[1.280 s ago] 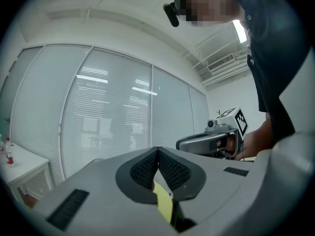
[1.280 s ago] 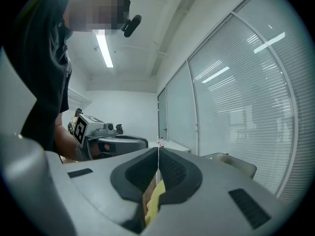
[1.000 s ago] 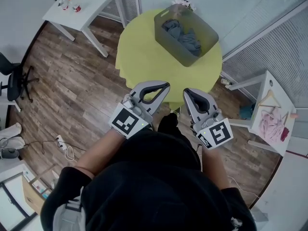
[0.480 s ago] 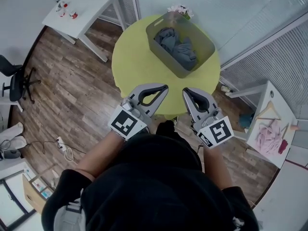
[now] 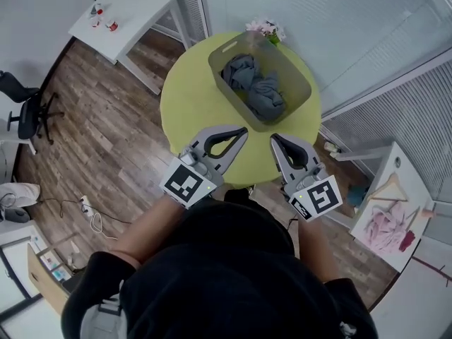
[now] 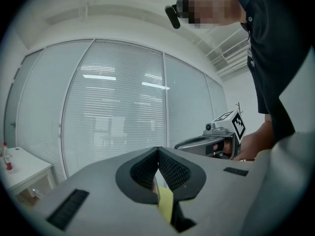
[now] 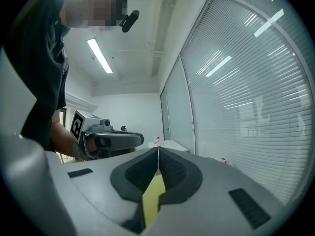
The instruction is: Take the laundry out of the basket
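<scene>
basket (image 5: pixel 292 80) long axis diag, upper-left to lower-right; laundry (image 5: pixel 256 90) inside

Left gripper (image 6: pixel 158 152) fingers (image 6: pixel 173 171) pressed together, empty; right gripper (image 6: pixel 181 144) alongside.

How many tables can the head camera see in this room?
3: the round yellow table under the basket, a white table at upper left, and a white table at right holding pink clothes. Others may be out of view.
</scene>
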Demonstrator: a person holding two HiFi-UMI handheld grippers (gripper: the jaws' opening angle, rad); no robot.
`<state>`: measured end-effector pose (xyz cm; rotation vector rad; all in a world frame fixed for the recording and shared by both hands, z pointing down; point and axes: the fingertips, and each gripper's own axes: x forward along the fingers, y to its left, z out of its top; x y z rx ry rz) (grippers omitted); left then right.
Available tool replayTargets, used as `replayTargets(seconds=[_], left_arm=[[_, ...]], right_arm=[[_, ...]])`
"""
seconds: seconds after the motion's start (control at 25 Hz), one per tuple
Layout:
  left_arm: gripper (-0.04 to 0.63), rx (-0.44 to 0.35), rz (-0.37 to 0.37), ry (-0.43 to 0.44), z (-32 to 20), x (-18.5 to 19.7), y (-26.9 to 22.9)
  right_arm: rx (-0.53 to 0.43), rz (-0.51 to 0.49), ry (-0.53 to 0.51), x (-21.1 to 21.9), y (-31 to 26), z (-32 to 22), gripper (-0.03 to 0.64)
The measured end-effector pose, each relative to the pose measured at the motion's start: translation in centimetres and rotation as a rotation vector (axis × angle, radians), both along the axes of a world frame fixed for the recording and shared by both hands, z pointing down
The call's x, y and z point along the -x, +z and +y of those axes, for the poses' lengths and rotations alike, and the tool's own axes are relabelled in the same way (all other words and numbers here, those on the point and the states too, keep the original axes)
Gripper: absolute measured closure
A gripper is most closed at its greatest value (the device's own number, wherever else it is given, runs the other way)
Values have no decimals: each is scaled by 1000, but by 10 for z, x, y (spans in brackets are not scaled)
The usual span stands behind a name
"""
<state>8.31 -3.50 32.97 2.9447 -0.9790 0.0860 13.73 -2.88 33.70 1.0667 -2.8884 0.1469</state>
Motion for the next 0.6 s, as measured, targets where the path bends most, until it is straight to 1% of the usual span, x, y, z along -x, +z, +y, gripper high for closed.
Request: replayTargets(seconds=[0.4,0.6], left_arm=[[589,-1,-26,-88,-29,-28,1],[589,1,-39,-104,-45,-35,6]], right_arm=[[3,-11,-64,-30,3,-35,592],[-21,25,-87,-33,4,-49,592]])
